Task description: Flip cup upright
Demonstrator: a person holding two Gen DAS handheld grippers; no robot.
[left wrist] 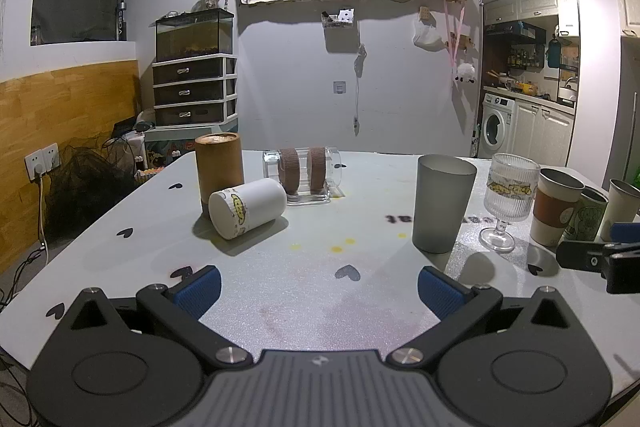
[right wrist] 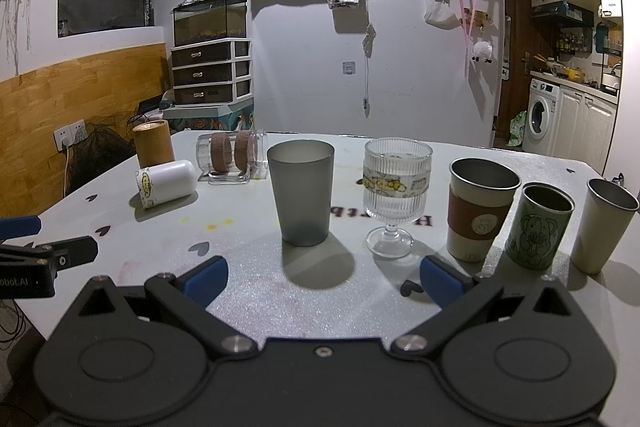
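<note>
A white cup [left wrist: 248, 207] with a yellow cartoon band lies on its side on the table, its flat end toward me; it also shows in the right wrist view [right wrist: 167, 183]. Behind it a clear glass mug [left wrist: 304, 173] with two brown bands lies on its side, also in the right wrist view [right wrist: 234, 157]. A brown bamboo cup [left wrist: 219, 173] stands mouth down beside them. My left gripper [left wrist: 318, 287] is open and empty, near the table's front edge. My right gripper [right wrist: 324, 277] is open and empty, just in front of an upright grey tumbler [right wrist: 302, 193].
Upright cups stand in a row: grey tumbler [left wrist: 442, 203], ribbed glass goblet [right wrist: 396, 195], sleeved cup [right wrist: 478, 211], green cup [right wrist: 538, 227], steel cup [right wrist: 602, 229]. The white table [left wrist: 320, 291] carries heart marks. Drawers [left wrist: 194, 91] stand by the far wall.
</note>
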